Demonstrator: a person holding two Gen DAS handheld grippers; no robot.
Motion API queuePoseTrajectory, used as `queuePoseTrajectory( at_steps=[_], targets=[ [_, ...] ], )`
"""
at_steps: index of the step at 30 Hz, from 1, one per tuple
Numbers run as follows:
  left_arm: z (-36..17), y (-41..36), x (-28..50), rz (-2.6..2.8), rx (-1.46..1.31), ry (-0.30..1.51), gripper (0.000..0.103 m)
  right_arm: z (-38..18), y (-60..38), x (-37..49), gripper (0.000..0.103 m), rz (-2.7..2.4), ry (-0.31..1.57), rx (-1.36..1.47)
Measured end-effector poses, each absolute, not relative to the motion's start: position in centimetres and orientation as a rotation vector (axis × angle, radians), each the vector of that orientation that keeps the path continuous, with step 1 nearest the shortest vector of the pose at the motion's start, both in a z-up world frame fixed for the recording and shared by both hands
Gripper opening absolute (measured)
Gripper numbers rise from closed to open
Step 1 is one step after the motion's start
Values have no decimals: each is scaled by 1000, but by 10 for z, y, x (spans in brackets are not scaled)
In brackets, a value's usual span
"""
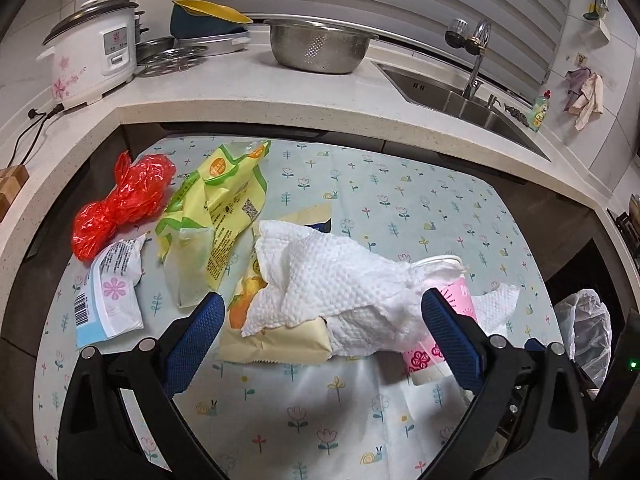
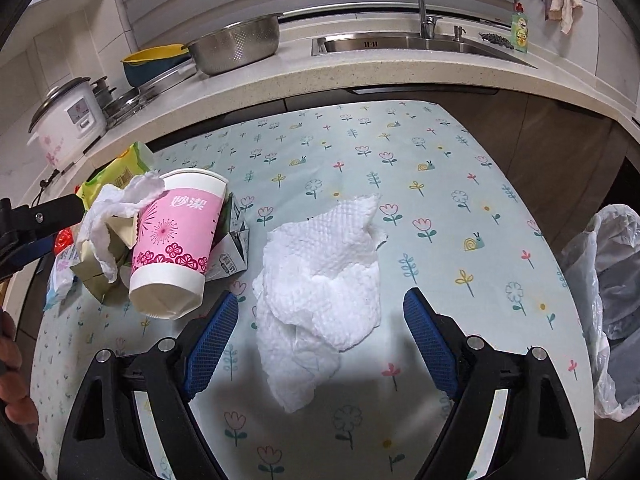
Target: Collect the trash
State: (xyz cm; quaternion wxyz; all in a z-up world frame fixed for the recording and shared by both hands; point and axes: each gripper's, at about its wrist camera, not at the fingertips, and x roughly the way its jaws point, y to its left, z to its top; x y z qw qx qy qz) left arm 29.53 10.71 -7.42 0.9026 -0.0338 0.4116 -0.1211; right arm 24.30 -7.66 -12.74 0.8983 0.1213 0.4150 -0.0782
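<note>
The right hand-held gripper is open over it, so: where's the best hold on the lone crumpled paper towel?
Pinch the raised, bunched middle of the paper towel from straight above; its thin edges lie flat against the tablecloth, and no other trash touches it.

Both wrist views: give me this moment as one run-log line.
left tool: open, around crumpled paper towel | right tool: open, around second paper towel | pink cup: tipped | trash bag: table's right edge
</note>
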Motion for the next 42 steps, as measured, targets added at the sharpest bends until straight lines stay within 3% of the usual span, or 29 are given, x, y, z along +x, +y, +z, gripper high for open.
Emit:
queuePoseTrajectory(
  at_steps=[2,8,10,14,16,20,35,42],
  targets=[
    [-77,103,301,-260,-68,854,92,-132,-75,248,75,-157,872,247],
    [-83,94,306,-320,-64,873,53,-140,-74,250,61,-146,894,249],
    [-83,93,304,-331,-63,877,33,-139,-74,248,50,-144,894,248],
    [-76,96,296,-337,-81,872,15,-133,-76,240,28,-131,886,252],
    [-68,99,290,-346,-94,865,13,-127,-77,235,16,-128,878,254],
    [-45,101,272,-352,-98,820,11,-107,-79,220,10,-128,837,258],
    [35,89,198,-478,-140,735,11,-9,-100,136,8,-162,612,270],
    [38,72,167,-534,-140,769,11,-3,-112,106,8,-178,600,280]
  ],
)
